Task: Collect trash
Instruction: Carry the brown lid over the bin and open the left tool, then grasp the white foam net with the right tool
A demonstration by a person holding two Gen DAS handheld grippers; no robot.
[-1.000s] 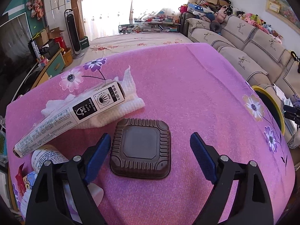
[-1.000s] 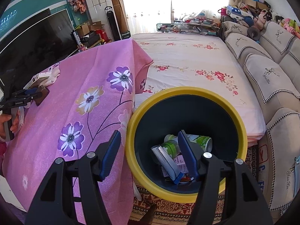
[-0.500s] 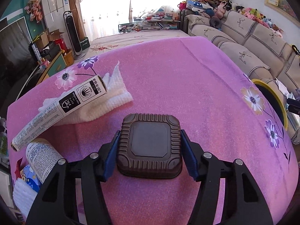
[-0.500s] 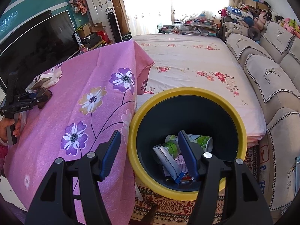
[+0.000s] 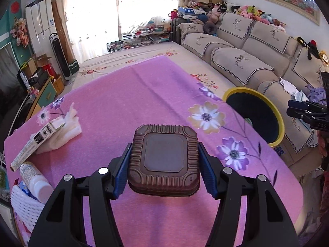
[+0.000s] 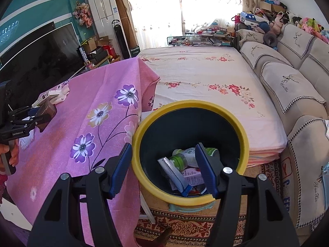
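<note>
Left claw clamped on brown tray, blue pads pressing both sides, tray lifted clear above pink table. Right claw half open, empty, poised over yellow-rimmed bin beside table edge; cartons and tube visible inside bin. On table at far left: long box lying on white tissue, bottle in white mesh sleeve.

Box on tissue, table's left
</note>
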